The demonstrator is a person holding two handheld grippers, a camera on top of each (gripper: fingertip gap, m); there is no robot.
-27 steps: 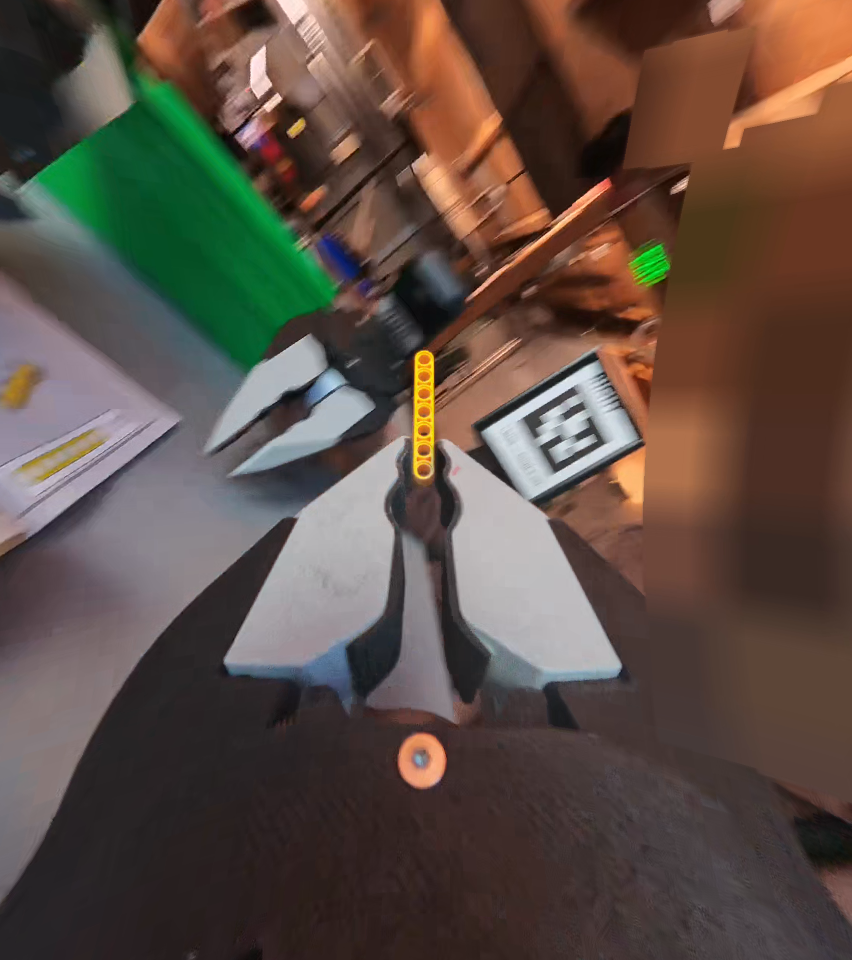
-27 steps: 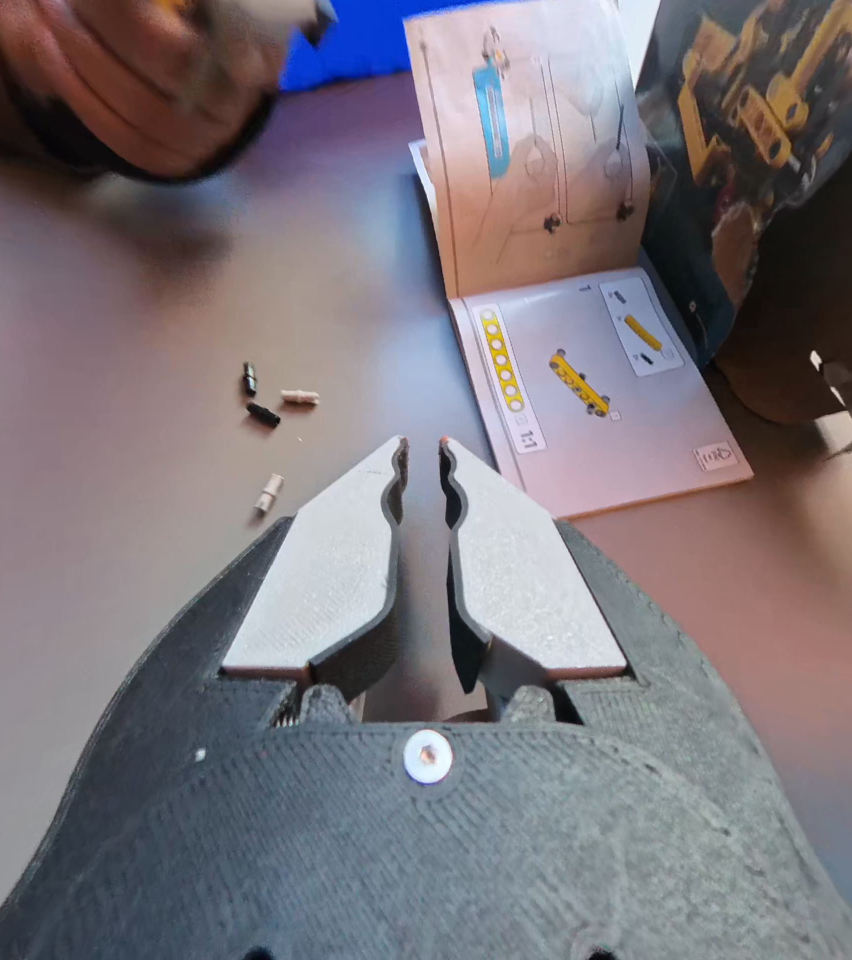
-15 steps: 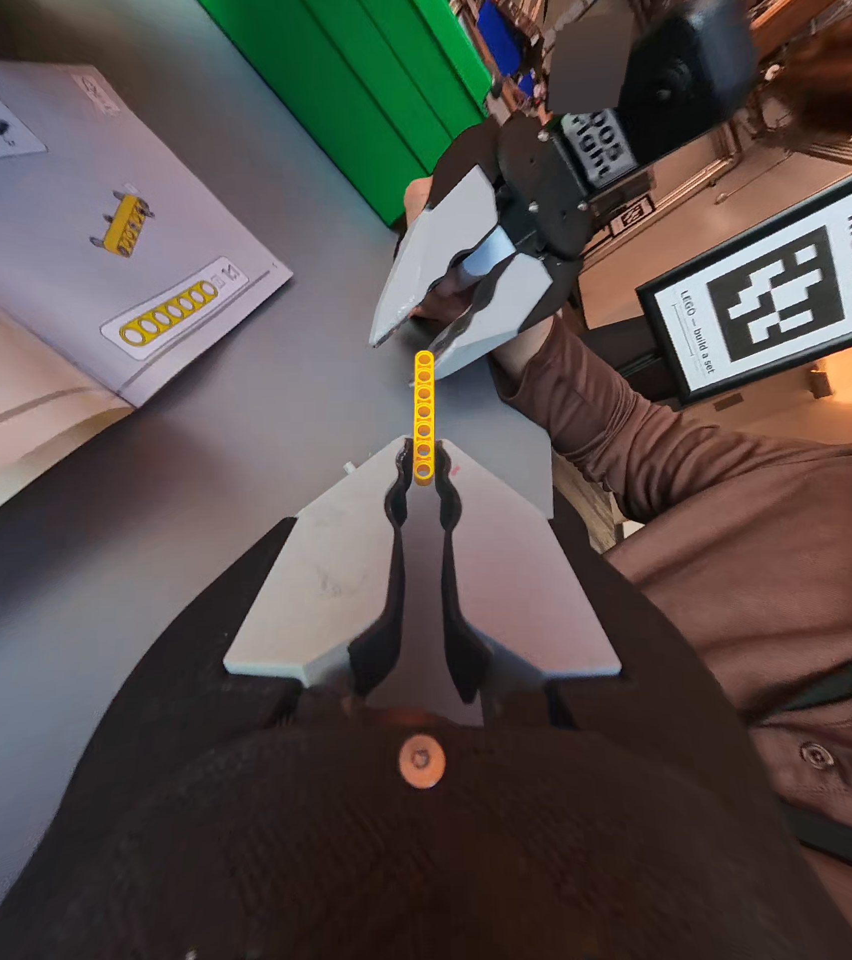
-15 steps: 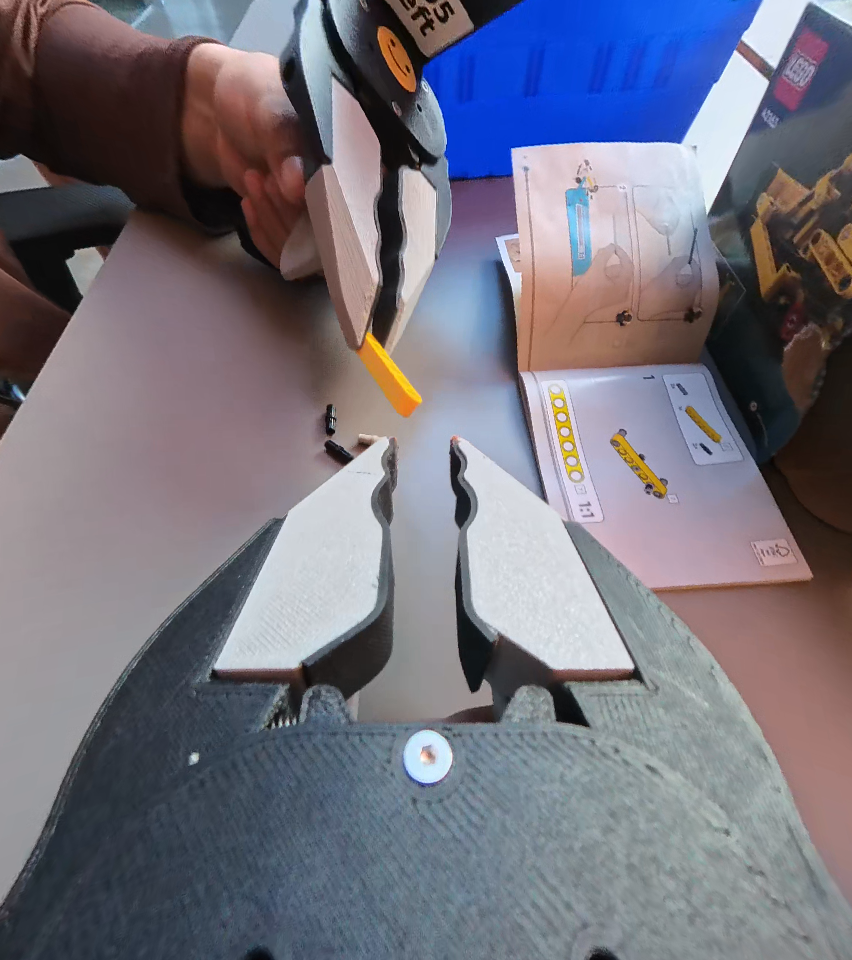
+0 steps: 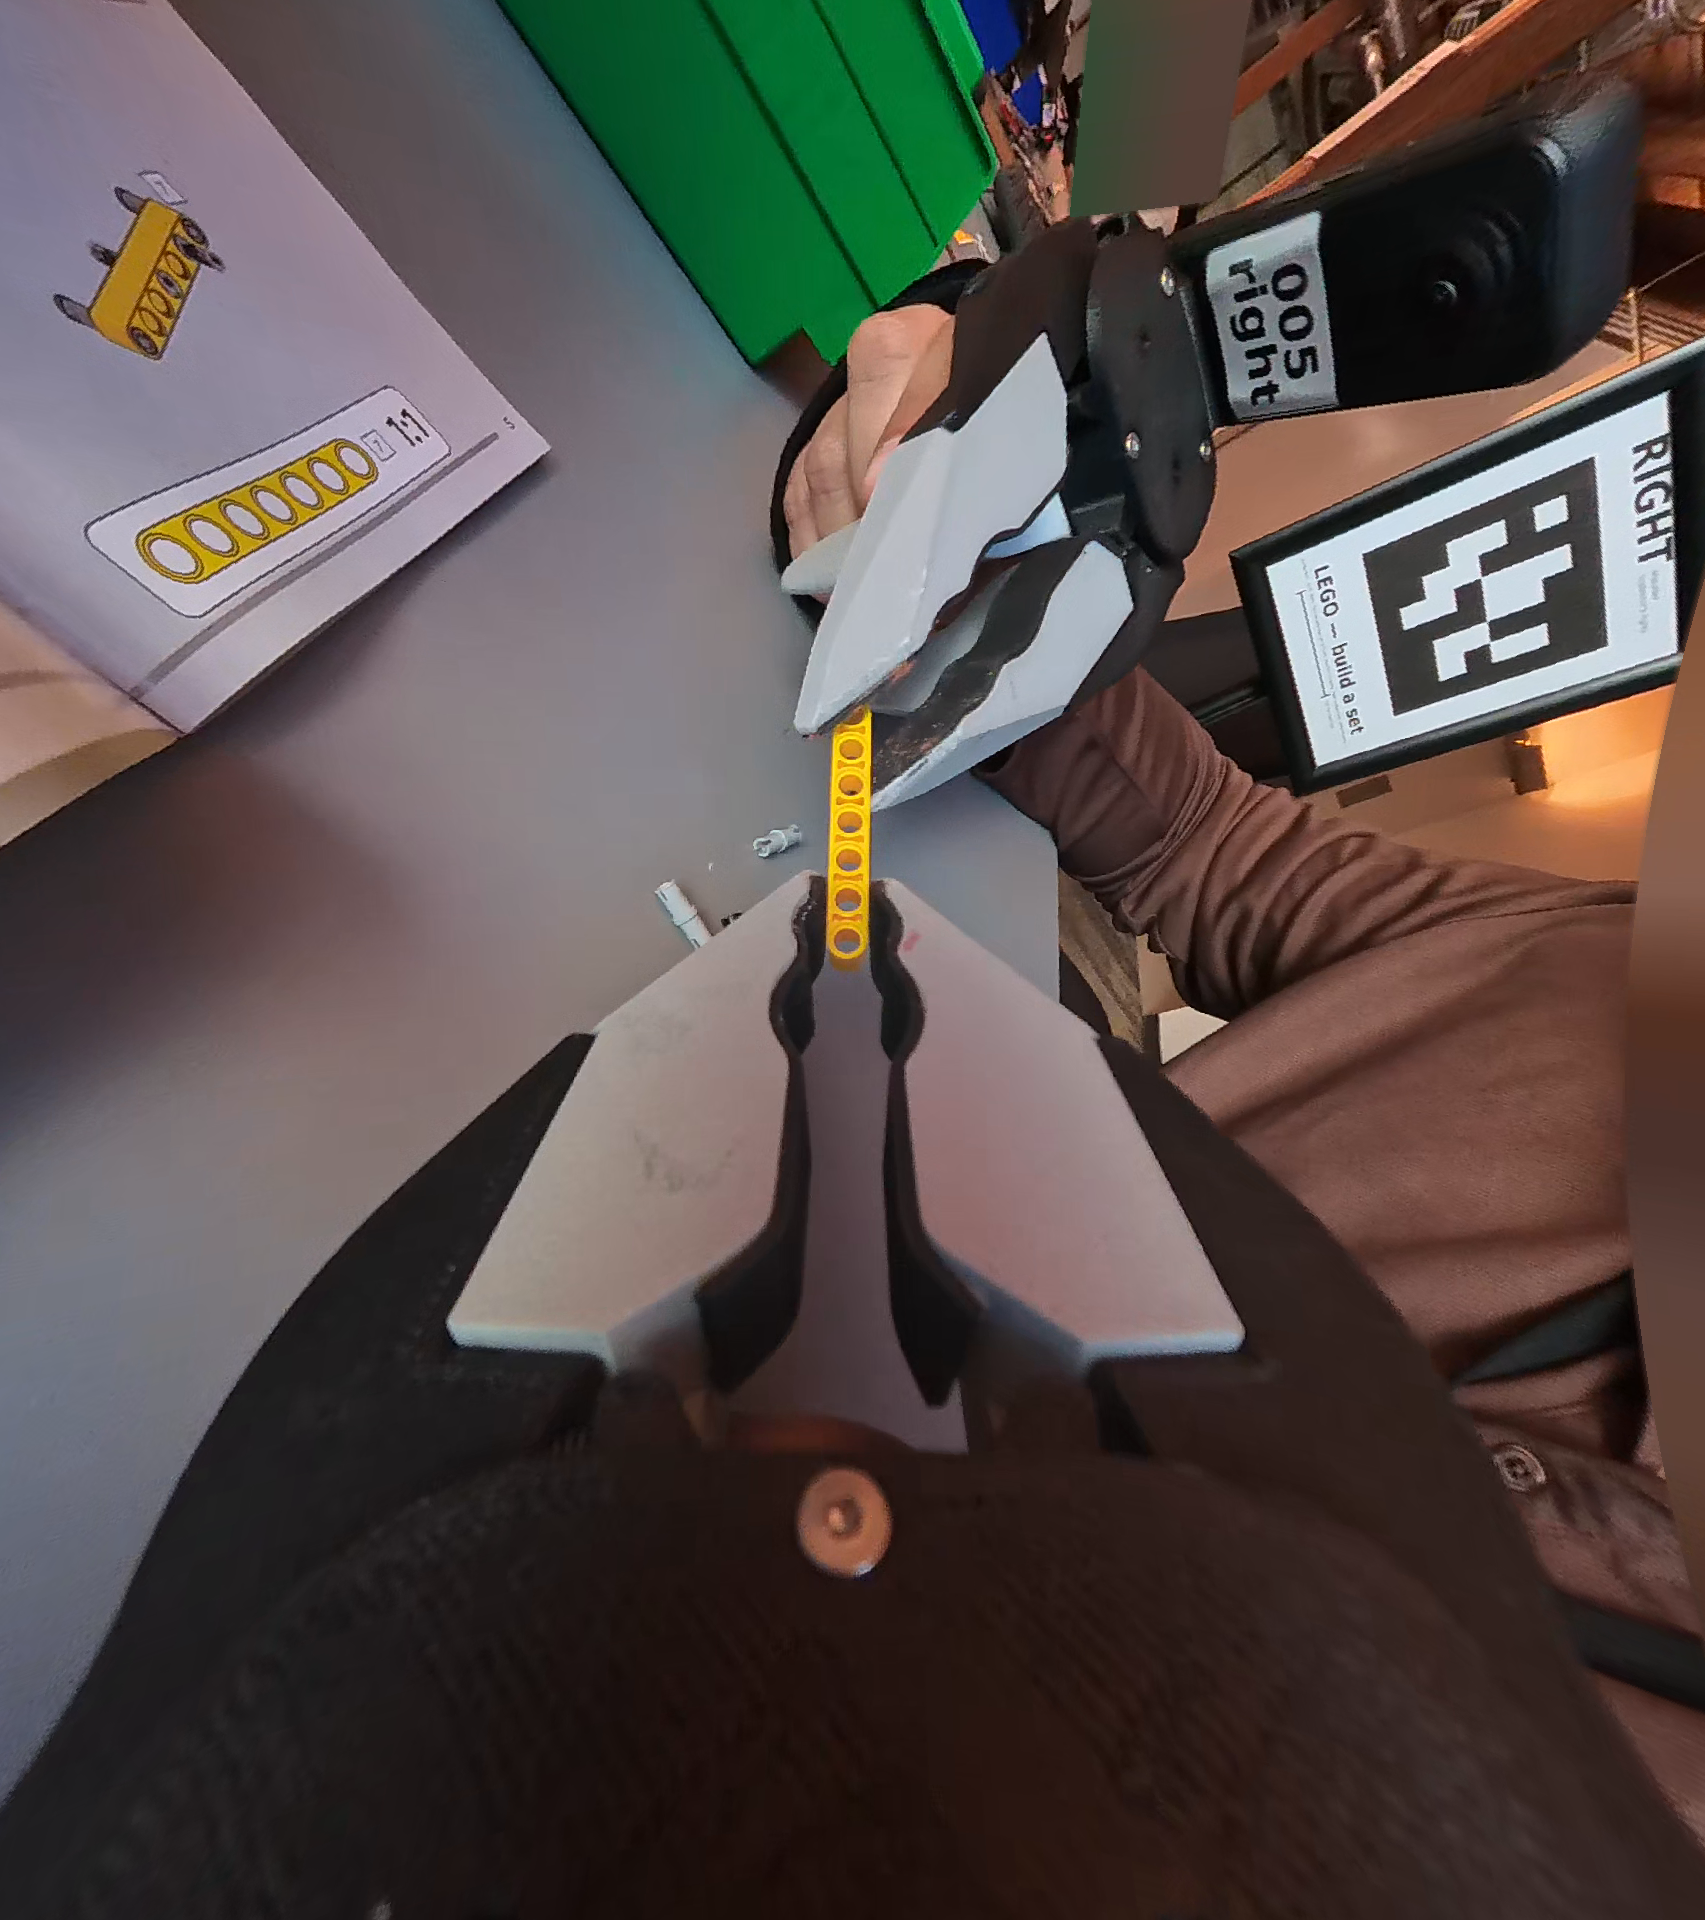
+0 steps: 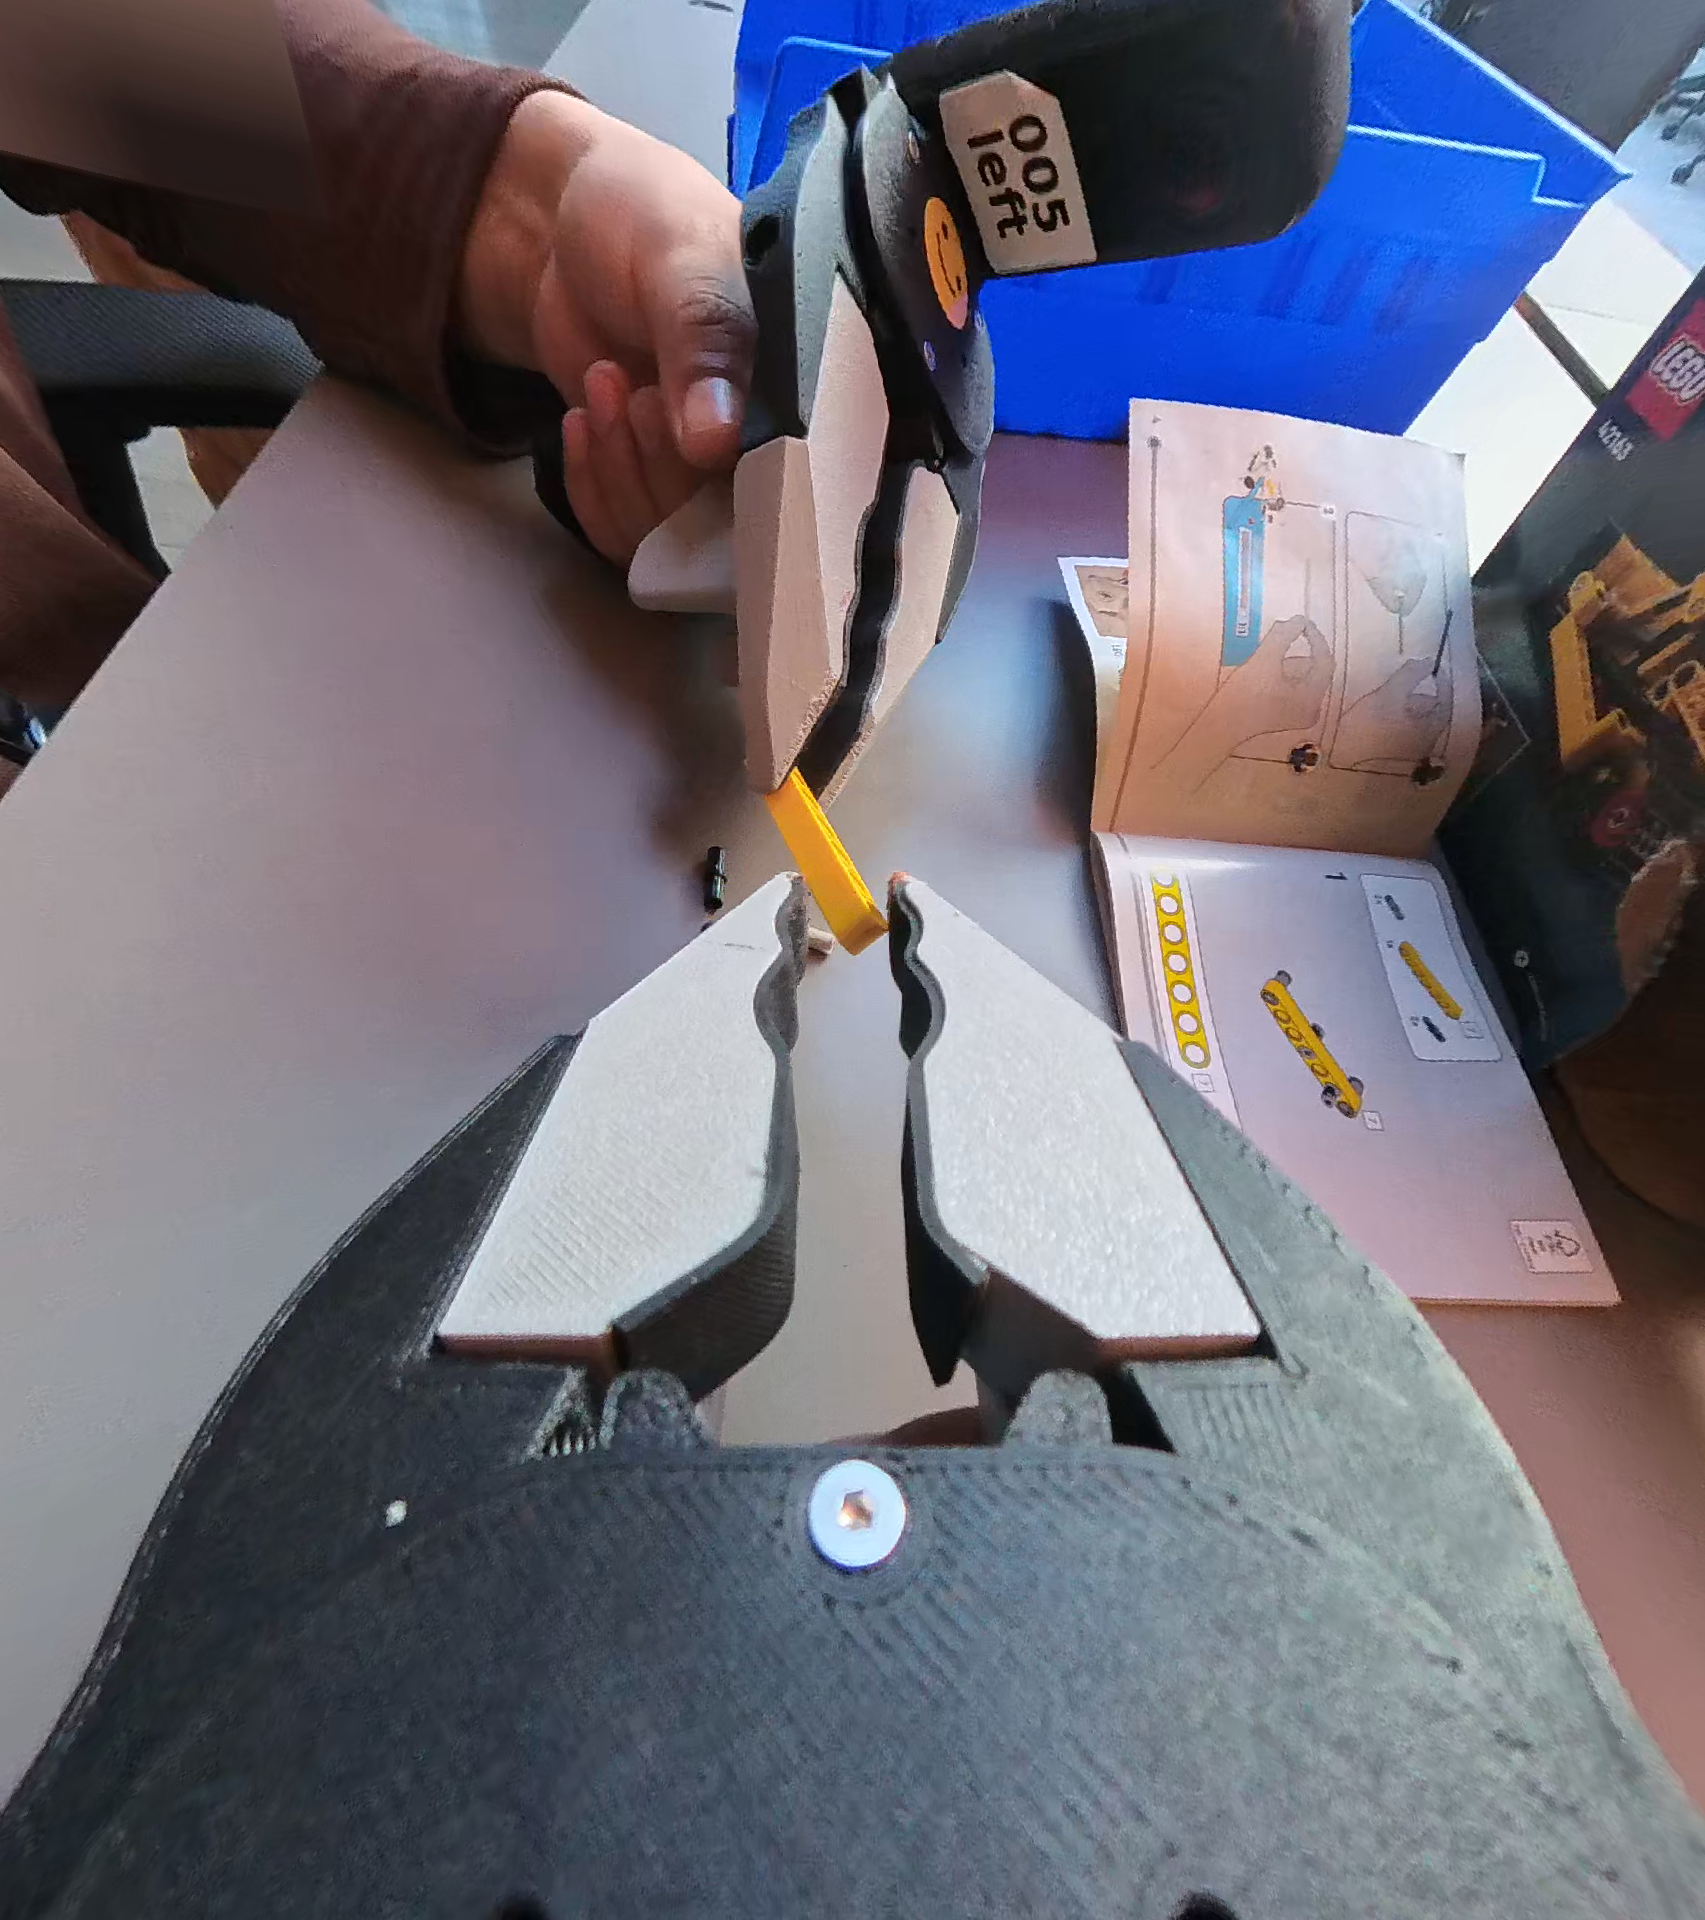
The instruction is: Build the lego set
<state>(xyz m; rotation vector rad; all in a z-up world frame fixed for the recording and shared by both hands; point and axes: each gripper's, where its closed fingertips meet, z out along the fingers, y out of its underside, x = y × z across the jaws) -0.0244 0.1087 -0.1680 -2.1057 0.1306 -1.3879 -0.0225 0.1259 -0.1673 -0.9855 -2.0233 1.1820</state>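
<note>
My left gripper point(image 5: 846, 902) is shut on one end of a yellow beam with a row of holes point(image 5: 848, 821) and holds it above the grey table point(image 5: 360, 935). The beam's free end sits between the fingertips of my right gripper point(image 6: 843, 888), whose jaws stand a narrow gap apart. In the right wrist view the beam point(image 6: 817, 857) slants down from the left gripper point(image 6: 798, 781). The right gripper also shows in the left wrist view point(image 5: 843, 767). Small pins lie on the table under the beam: a grey one point(image 5: 778, 840), a white one point(image 5: 682, 912), a black one point(image 6: 715, 873).
An open instruction booklet point(image 6: 1347, 1039) lies to the right, next to the set's dark box point(image 6: 1658, 675). A blue bin point(image 6: 1243, 291) stands behind. A green bin point(image 5: 775, 156) and a framed marker sign point(image 5: 1482, 582) stand past the table edge. The person's brown sleeves are close. The tips of both grippers are at nearly the same place.
The two grippers have come together. The beam's free end, short of the right gripper's tips half a second ago, now lies between them. The right jaws have opened a little.
</note>
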